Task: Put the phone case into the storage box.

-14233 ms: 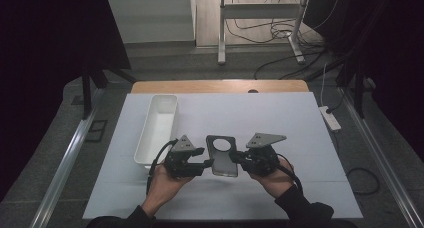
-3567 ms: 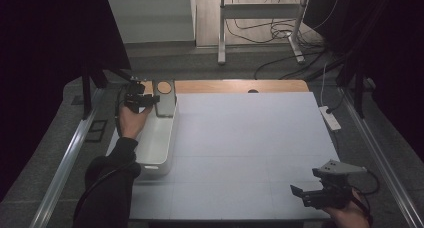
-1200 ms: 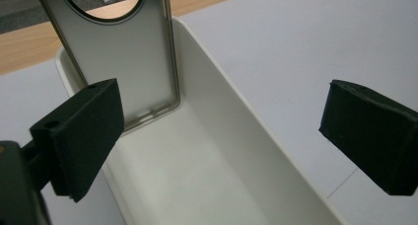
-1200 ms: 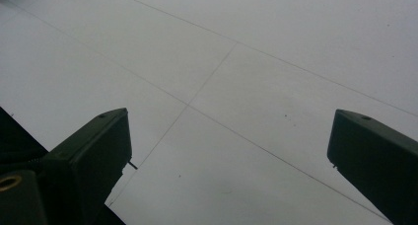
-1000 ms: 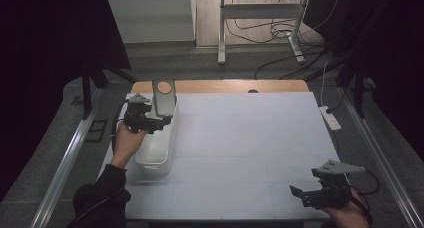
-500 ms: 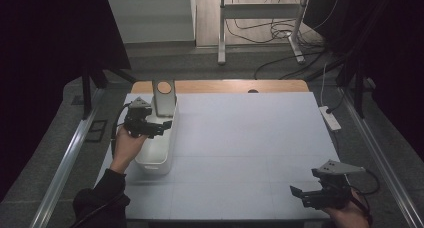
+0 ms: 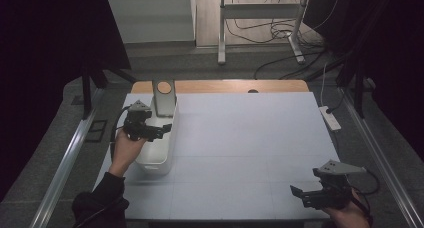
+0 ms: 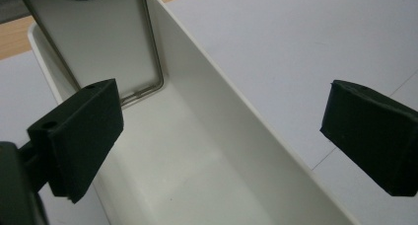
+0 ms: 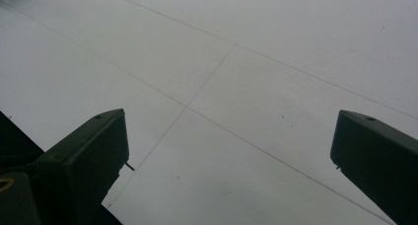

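The left hand-held gripper hung wide open and empty over the white bin near the counter's left edge. A grey plate, possibly metal, stood in the bin's far end. The right hand-held gripper hung open, empty, at the near right corner.

Your left tool has matt black jaws that look like hard plastic or rubber. Below it, the white bin looks like smooth plastic with a soft sheen. The flat grey plate leaning inside it looks like brushed metal, rimmed with shiny wire. The counter is matt, pale grey, with a wooden strip at its far edge.
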Action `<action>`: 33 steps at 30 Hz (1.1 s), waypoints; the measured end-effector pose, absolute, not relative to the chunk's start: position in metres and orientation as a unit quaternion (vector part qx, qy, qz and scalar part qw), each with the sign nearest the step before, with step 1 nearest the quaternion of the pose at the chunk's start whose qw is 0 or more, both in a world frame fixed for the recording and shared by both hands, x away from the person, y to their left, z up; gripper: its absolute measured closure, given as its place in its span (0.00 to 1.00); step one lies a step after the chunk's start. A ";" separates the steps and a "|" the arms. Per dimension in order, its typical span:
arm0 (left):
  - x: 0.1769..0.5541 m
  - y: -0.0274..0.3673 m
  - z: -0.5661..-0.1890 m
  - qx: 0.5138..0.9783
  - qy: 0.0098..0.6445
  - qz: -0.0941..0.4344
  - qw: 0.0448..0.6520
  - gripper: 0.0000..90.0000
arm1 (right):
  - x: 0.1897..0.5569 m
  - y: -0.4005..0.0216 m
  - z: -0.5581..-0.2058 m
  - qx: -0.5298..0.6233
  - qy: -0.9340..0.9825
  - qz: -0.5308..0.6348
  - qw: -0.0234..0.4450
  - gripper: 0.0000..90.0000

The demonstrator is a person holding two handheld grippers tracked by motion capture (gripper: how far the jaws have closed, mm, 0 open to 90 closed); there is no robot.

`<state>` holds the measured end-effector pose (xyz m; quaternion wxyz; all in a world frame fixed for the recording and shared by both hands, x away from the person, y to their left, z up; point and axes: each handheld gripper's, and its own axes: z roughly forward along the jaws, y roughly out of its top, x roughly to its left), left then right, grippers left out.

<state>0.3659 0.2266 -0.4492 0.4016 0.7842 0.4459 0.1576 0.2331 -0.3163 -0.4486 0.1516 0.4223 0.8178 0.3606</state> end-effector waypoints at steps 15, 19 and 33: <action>0.356 0.222 -0.446 0.787 0.442 0.151 0.403 0.03 | 0.233 -0.316 -0.449 0.421 0.819 0.360 0.151 0.02; 0.353 0.222 -0.446 0.787 0.443 0.148 0.403 0.04 | 0.233 -0.316 -0.449 0.420 0.819 0.361 0.150 0.02; 0.339 0.219 -0.446 0.788 0.439 0.133 0.410 0.04 | 0.233 -0.316 -0.448 0.417 0.820 0.362 0.150 0.02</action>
